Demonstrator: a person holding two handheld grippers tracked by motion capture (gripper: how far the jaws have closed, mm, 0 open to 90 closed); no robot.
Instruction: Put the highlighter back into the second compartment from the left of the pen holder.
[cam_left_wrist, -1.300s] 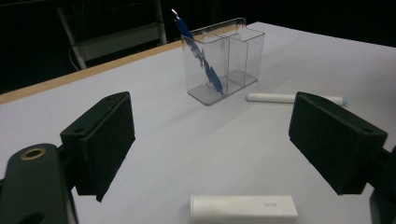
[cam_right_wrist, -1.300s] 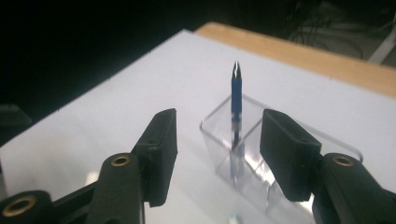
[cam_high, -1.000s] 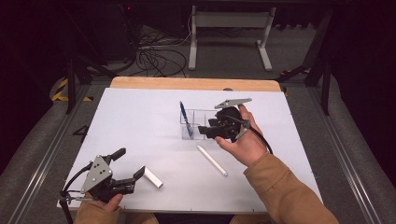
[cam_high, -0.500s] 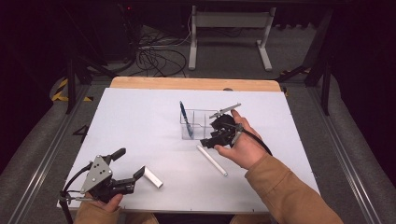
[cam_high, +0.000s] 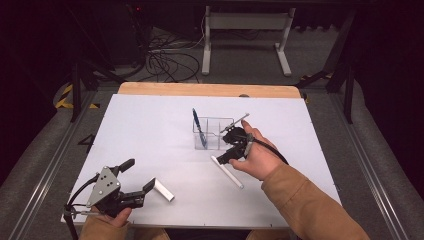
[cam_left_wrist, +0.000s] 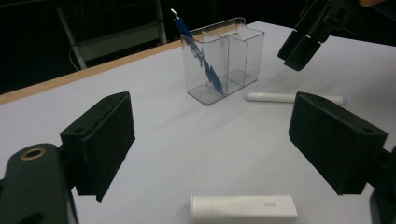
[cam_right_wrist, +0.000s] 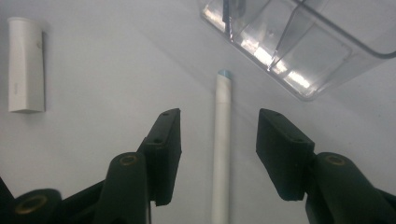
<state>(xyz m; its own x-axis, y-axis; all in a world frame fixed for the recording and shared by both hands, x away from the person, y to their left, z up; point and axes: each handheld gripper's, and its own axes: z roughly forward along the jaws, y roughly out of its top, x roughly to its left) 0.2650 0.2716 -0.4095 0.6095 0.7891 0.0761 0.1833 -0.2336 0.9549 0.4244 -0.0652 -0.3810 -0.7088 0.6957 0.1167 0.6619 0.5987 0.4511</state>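
Over the white pen (cam_right_wrist: 222, 140), the right claw (cam_right_wrist: 218, 154) is held wide open, with nothing gripped.

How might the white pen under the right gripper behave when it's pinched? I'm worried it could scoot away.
The white pen looks round and smooth, so it may roll sideways on the bare table if one jaw touches first. It looks rigid and light, so it should lift without sagging. The right gripper straddles it with open jaws, which should favour an even pinch.
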